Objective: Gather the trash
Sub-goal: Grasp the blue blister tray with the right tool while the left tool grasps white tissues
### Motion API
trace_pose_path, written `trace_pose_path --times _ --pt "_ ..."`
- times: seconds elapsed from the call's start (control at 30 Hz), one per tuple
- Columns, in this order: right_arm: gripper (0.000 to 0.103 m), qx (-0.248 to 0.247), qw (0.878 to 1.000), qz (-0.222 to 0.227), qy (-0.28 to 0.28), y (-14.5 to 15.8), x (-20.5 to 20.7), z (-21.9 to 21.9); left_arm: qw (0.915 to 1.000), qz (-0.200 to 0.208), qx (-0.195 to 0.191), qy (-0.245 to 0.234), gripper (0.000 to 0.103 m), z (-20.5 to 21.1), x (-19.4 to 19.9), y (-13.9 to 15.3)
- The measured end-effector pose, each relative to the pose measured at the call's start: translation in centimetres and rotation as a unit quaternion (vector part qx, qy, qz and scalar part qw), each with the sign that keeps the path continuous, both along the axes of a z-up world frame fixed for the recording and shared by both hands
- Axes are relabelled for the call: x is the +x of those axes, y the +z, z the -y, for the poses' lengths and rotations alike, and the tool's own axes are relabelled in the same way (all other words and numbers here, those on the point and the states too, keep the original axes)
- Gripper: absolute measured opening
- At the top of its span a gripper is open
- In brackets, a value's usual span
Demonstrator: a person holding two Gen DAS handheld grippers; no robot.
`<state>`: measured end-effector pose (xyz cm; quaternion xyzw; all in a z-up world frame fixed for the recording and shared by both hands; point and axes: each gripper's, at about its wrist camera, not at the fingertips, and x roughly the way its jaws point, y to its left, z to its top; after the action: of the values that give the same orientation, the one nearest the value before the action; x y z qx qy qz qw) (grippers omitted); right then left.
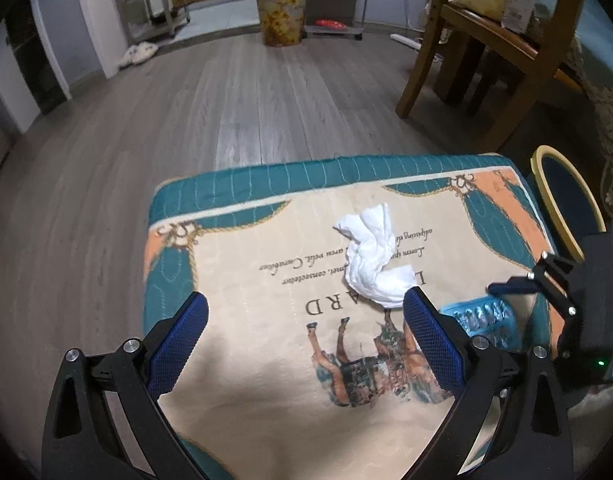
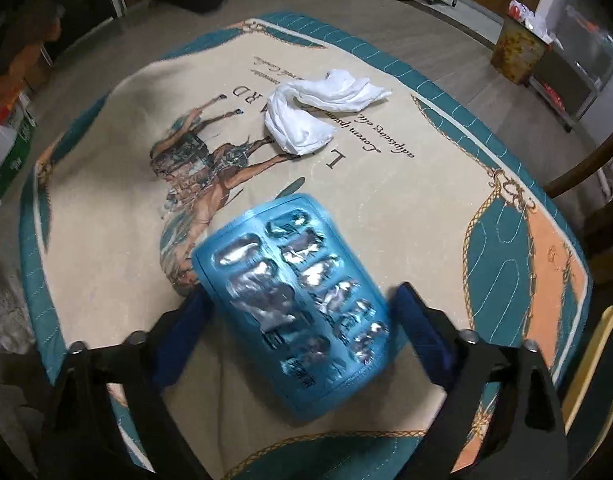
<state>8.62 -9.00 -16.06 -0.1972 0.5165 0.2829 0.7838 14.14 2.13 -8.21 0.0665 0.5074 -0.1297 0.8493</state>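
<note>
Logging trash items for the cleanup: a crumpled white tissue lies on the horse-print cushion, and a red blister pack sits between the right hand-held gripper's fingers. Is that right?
Not quite: the blister pack is blue, not red, as the right wrist view shows. The rest holds: the crumpled white tissue lies on the horse-print cushion, and the pack sits between the fingers of the right hand-held gripper.

Rt hand-held gripper (image 2: 300,320) spread wide over blue pill pack (image 2: 294,304), pads either side, contact unclear. Pack flat on printed cloth (image 2: 386,208) w/ horse pic, teal border. Crumpled white tissue (image 2: 318,108) further off on cloth, well apart from pack. Yellowish bin (image 2: 518,54) on floor, top rt.
</note>
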Motion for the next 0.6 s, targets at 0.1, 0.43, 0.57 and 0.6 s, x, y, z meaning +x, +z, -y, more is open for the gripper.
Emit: trace_pose_path --times 0.1,0.43,0.57,0.6 --pt "0.052 0.018 1.000 -0.003 -0.003 0.7 -0.1 0.5 0.9999 -0.017 0.000 0.001 0.097 1.0 0.4 -1.1" --pt "0.008 0.055 0.998 -0.007 -0.025 1.8 -0.7 3.1 0.9985 -0.038 0.035 -0.017 0.091 4.4 1.7 -3.7" --pt "0.008 0.063 0.998 -0.004 -0.028 2.4 -1.0 3.9 0.9969 -0.065 0.039 -0.022 0.062 5.2 2.5 -5.2" --pt "0.008 0.064 0.997 -0.003 -0.030 2.5 -1.2 4.0 0.9960 -0.074 0.045 -0.025 0.053 5.5 2.6 -5.7"
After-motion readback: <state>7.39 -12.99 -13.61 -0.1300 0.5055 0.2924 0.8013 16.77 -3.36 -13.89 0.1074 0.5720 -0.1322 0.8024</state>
